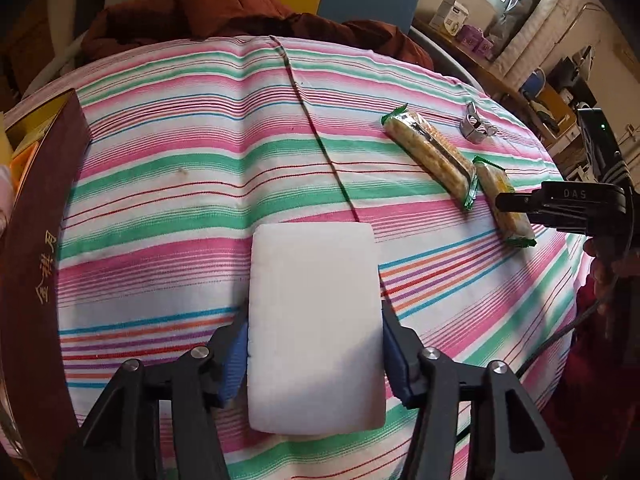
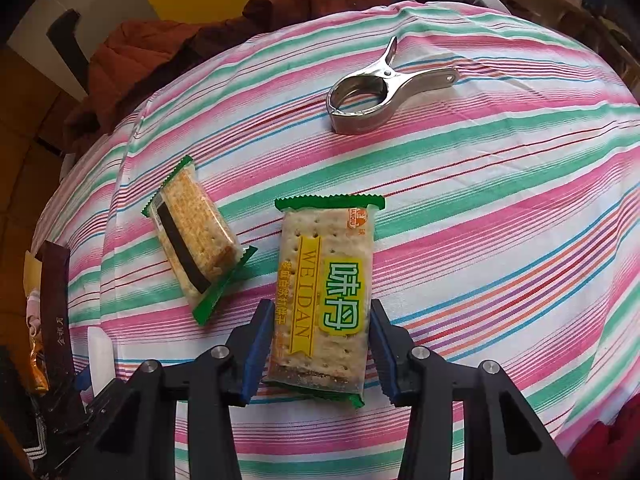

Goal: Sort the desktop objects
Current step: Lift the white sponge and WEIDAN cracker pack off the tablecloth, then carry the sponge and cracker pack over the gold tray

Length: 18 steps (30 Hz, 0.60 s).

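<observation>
Two things are sitting between my fingers at once. On the left, the white foam block [image 1: 314, 332] is lying flat on the striped surface [image 1: 180, 168], and the left gripper [image 1: 314, 356] is straddling its near half, with the blue pads [image 1: 236, 364] right at its long edges. I cannot tell whether they are pressing yet, since the foam shows no dent. I am judging it as very light and soft, so I am planning a gentle squeeze across the narrow width.

On the right, the cracker packet [image 2: 326, 292] is lying label-up on the cloth. The right gripper [image 2: 320, 354] is flanking its lower half, fingers apart with slim gaps either side. I am treating it as light, slippery in its wrapper and brittle inside, so I am favouring a mild grip on the long edges. A second cracker packet [image 2: 196, 240] and a metal clip [image 2: 372, 96] are lying nearby.
</observation>
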Tool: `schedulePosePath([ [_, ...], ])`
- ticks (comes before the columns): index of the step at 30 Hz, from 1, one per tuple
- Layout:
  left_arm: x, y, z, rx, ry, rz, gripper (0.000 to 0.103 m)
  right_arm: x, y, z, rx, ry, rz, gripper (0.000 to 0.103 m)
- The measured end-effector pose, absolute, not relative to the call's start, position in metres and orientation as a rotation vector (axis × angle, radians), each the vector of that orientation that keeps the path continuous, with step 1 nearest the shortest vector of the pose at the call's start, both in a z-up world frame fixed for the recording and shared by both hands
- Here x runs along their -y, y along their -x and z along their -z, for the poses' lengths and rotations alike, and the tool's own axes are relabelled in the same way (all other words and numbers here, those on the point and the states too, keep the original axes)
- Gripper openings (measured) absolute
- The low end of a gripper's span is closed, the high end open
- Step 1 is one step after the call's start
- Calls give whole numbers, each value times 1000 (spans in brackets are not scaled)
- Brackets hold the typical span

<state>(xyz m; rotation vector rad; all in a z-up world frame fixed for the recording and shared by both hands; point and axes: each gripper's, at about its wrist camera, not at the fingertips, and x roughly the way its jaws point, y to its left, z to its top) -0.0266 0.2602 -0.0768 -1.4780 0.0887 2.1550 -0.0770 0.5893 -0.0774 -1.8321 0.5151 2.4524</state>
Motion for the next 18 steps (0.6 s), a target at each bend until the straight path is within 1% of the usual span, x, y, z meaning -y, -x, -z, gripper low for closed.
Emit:
schedulePosePath([
  [2,-261,22,75,-111,1462,-2158,57,-593,78,75,-520,1819,-2453,47],
  [9,-248,9,55,-69,1385,-2159,57,-599,67,56,-598,1704,-2518,47],
  [14,-224,2,29,-20,1312,-2183,57,-584,58,37,-501,1662,-2576,47],
  [18,-201,-1,14,23,1269,-2207,57,-551,48,28,-492,1701,-2627,47],
])
